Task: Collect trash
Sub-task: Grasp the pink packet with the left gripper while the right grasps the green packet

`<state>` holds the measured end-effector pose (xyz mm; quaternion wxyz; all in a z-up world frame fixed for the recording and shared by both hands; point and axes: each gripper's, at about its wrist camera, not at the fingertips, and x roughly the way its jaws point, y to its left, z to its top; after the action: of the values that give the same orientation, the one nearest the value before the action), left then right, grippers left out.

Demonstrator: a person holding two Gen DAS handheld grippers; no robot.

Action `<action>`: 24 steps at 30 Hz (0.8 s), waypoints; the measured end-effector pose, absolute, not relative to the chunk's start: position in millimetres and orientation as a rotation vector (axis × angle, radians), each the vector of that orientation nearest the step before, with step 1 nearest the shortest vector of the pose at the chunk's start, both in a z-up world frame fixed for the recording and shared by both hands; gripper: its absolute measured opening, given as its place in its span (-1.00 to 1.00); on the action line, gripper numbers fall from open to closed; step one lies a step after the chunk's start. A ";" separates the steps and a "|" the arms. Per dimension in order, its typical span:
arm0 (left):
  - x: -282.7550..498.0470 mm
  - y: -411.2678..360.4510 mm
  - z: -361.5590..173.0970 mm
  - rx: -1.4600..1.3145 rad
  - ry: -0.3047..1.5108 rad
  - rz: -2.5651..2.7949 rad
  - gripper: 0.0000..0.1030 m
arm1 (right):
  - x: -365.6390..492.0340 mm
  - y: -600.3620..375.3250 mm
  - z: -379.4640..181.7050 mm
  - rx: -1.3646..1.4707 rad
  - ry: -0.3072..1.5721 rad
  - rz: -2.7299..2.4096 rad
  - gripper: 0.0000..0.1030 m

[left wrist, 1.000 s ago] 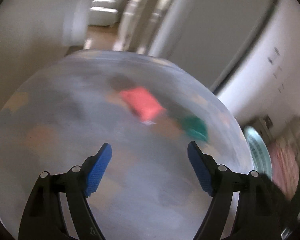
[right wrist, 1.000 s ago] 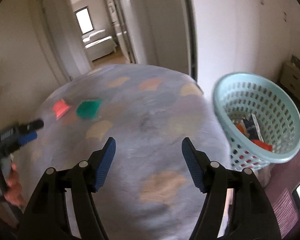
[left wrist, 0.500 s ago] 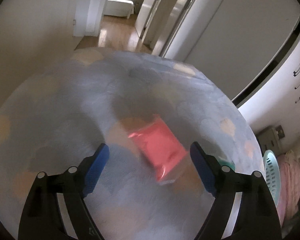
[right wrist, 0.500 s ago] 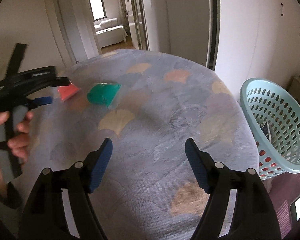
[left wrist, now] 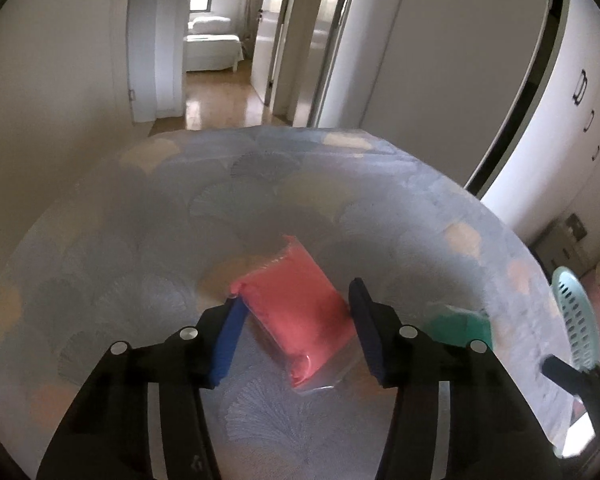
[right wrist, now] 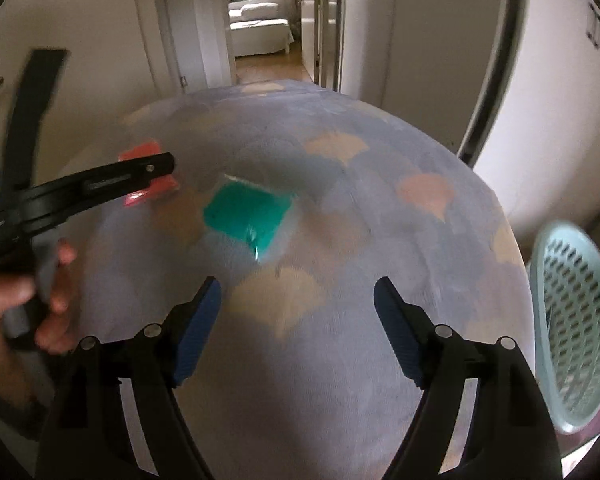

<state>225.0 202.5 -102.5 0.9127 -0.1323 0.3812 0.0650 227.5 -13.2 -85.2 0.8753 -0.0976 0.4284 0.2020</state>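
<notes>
A red packet (left wrist: 296, 312) lies on the bed's blue patterned cover (left wrist: 148, 248). My left gripper (left wrist: 295, 294) straddles it, jaws closing, the blue pads right at its two sides, and the packet still looks flat and unsqueezed. A green packet (right wrist: 248, 216) lies to its right, ahead of and slightly left of my right gripper (right wrist: 296, 284). That gripper's jaws are opening and hold nothing. In the right wrist view the left gripper (right wrist: 156, 166) covers part of the red packet (right wrist: 140, 152).
A pale green perforated basket (right wrist: 572, 320) stands off the bed's right edge, with its rim (left wrist: 576, 316) also in the left wrist view. A person's hand (right wrist: 40, 292) holds the left gripper's handle. Beyond the bed are white wardrobe doors and an open doorway.
The left gripper came down over the red packet and its jaws narrowed around it. The right gripper swung left toward the green packet and its jaws widened; the basket slid to the right edge.
</notes>
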 end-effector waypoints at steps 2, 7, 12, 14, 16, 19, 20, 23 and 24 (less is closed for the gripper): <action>224.4 204.6 -102.1 -0.282 0.779 0.135 -0.03 | 237.3 -2.2 -91.3 -0.229 0.911 0.427 0.45; 230.6 201.1 -104.0 -0.296 0.777 0.141 -0.03 | 259.5 16.3 -100.6 -0.239 0.933 0.453 0.45; 232.4 199.6 -105.0 -0.290 0.778 0.141 -0.03 | 278.6 28.9 -102.1 -0.230 0.909 0.444 0.45; 235.0 198.1 -105.6 -0.283 0.780 0.142 -0.03 | 279.0 29.6 -101.6 -0.223 0.910 0.443 0.45; 235.7 196.6 -105.6 -0.275 0.782 0.146 -0.03 | 280.3 29.1 -101.0 -0.217 0.910 0.444 0.44; 236.8 194.2 -105.0 -0.260 0.784 0.150 -0.03 | 277.5 27.8 -97.4 -0.215 0.897 0.449 0.15; 237.1 193.7 -104.9 -0.256 0.784 0.150 -0.03 | 275.9 27.6 -96.3 -0.216 0.890 0.457 0.05; 237.2 193.1 -104.6 -0.252 0.786 0.149 -0.03 | 271.2 26.3 -94.3 -0.218 0.873 0.462 -0.23; 236.5 192.8 -104.6 -0.251 0.785 0.148 -0.03 | 271.0 26.8 -94.9 -0.215 0.870 0.463 -0.23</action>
<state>236.5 192.8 -104.6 0.9136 -0.1218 0.3812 0.0717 271.0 26.8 -94.9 0.8755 -0.1028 0.4167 0.2220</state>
